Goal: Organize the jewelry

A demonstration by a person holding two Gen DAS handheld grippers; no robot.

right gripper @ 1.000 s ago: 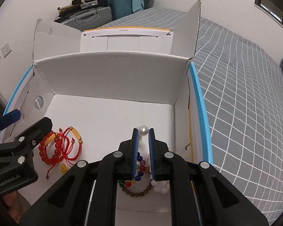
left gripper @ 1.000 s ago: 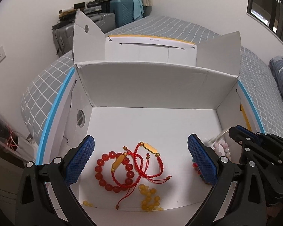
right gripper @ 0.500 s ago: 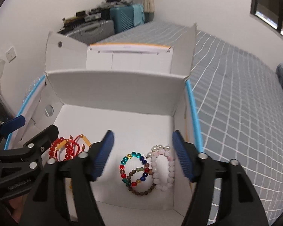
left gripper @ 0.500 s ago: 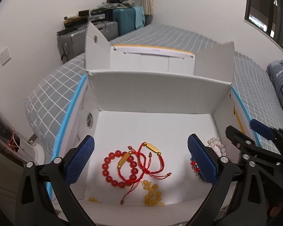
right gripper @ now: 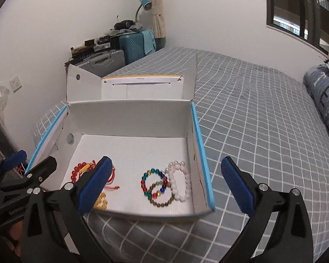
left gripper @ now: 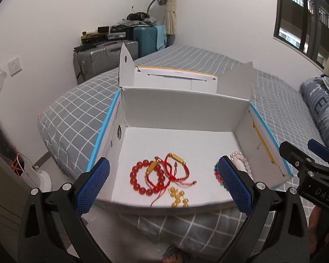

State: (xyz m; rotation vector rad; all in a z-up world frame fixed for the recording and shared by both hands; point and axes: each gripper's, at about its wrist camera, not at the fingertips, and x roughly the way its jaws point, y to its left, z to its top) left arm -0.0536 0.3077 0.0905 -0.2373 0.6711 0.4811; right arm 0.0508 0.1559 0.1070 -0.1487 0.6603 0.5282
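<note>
The jewelry lies on the floor of the open white box, which sits on the bed. A red bead bracelet, red cord bracelets and amber beads occupy its left half. A multicoloured bracelet, a brown bead strand and a pink-white bracelet occupy its right half, just beside the right wall. The left gripper stands open and empty, the red group directly ahead and below. The right gripper jaws are opening, nothing between them, the right-hand group ahead. Each hand is nearer its own group. The left view hides most of the right-hand group behind a jaw pad; the right view shows it whole.
</note>
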